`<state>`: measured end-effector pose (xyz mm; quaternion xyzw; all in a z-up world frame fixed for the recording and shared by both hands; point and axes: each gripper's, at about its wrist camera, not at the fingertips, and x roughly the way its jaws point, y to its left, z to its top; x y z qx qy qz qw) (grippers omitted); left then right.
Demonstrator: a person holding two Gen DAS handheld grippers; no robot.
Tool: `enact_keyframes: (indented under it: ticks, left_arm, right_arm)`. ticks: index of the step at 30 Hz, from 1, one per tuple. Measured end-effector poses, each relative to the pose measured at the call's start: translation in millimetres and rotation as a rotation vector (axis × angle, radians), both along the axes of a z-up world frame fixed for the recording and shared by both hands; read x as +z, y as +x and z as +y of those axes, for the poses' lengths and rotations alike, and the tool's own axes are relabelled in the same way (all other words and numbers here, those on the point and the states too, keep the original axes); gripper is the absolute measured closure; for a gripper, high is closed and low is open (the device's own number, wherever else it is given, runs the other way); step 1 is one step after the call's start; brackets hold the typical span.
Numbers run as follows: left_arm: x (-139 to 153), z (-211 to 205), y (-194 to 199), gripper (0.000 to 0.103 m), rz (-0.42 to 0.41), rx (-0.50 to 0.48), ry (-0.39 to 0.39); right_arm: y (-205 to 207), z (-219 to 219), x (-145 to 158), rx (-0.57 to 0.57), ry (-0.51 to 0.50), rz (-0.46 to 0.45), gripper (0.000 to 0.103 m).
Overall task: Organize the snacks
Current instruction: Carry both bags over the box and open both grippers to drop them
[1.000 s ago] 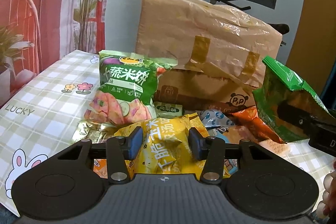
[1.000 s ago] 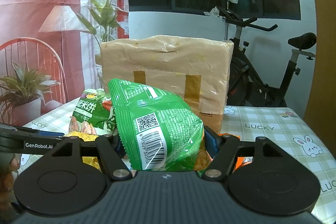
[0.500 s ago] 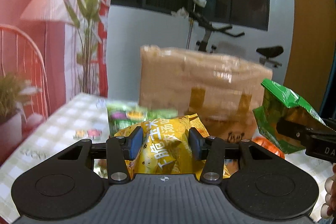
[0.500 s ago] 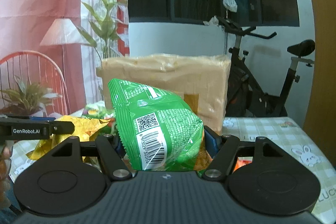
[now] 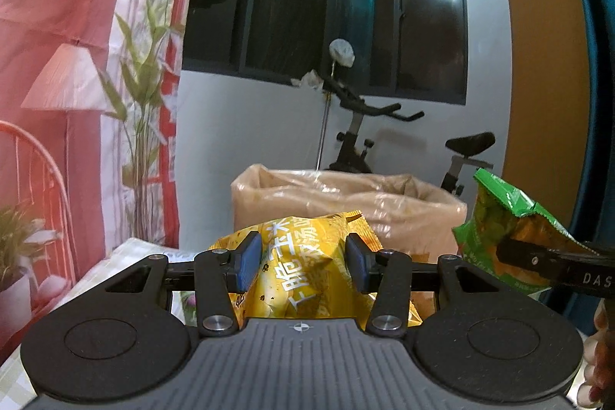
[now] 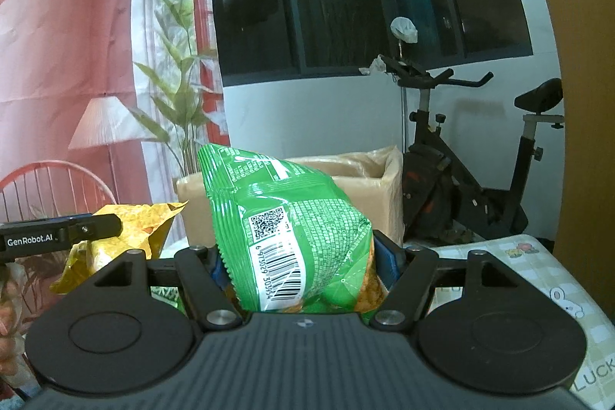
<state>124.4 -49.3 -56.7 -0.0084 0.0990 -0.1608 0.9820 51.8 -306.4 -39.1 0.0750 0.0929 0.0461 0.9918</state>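
Observation:
My left gripper (image 5: 301, 258) is shut on a yellow snack bag (image 5: 307, 275) and holds it up in front of the open brown cardboard box (image 5: 346, 206). The yellow bag also shows in the right wrist view (image 6: 127, 233). My right gripper (image 6: 303, 260) is shut on a green snack bag (image 6: 292, 229), barcode side toward the camera, raised near the box (image 6: 365, 175). The green bag also shows at the right of the left wrist view (image 5: 511, 237). The box top stands open, lined with plastic.
A checked tablecloth (image 6: 538, 275) covers the table under the box. An exercise bike (image 6: 480, 156) stands behind the table by the white wall. A printed backdrop (image 5: 77, 64) hangs at the left. Other snacks on the table are hidden below the grippers.
Both grippers have risen with their bags, from table level to about the height of the box's open top. The snack pile on the table has dropped out of view.

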Motion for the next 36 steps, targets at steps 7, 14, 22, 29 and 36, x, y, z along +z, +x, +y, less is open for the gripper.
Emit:
enact_keyframes:
  ticks: [7,14,22,29,36]
  left_arm:
    - [13,-4,1,0.053,-0.037,-0.012,-0.028]
    - [30,-8,14,0.053,-0.063,-0.023,-0.06]
    - [49,-12,39,0.053,-0.088,-0.024,-0.078]
    - [65,-19,75,0.053,-0.093,-0.018,-0.091]
    - [73,-33,128,0.053,-0.071,0.001,-0.084]
  right_arm:
    - [-1,-1,11,0.015,-0.006,-0.037,0.032]
    - [10,-7,28,0.034,0.012,-0.059,0.032]
    - [31,-12,52,0.051,0.0,-0.092,0.032]
    - [67,-18,67,0.053,0.006,-0.09,0.032]
    - [121,-23,78,0.078,0.02,-0.069,0.032]
